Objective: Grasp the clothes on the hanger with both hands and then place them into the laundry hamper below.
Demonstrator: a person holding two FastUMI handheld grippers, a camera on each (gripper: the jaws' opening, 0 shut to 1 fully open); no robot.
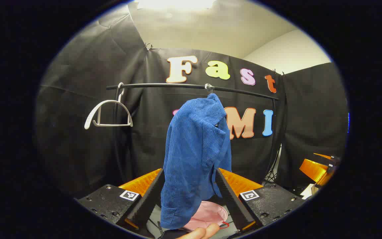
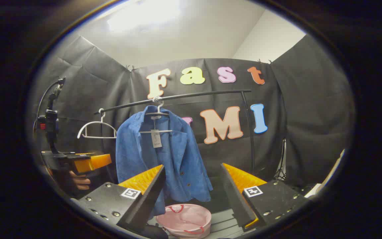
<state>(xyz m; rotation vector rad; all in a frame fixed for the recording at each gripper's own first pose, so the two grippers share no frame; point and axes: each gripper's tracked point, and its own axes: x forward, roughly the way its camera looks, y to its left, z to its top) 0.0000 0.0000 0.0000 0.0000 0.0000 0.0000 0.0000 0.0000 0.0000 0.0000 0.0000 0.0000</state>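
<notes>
A blue corduroy jacket [image 1: 196,156] hangs on a white hanger from a black rail [image 1: 191,86]; in the right gripper view the jacket [image 2: 164,152] faces me with its front open and a tag showing. Below it sits a pink laundry hamper [image 2: 184,219], also visible under the jacket's hem as the hamper [image 1: 207,215]. My left gripper [image 1: 188,199] stands open, and the jacket hangs in line with the gap, farther off. My right gripper [image 2: 192,196] is open with nothing between its fingers. The left gripper [image 2: 88,162] shows at the left, held by a hand.
An empty white hanger [image 1: 108,113] hangs at the rail's left end. The rail's black upright [image 2: 249,132] stands to the right of the jacket. A fingertip [image 1: 204,232] shows at the bottom edge. The other gripper's orange fingers [image 1: 317,166] appear at far right.
</notes>
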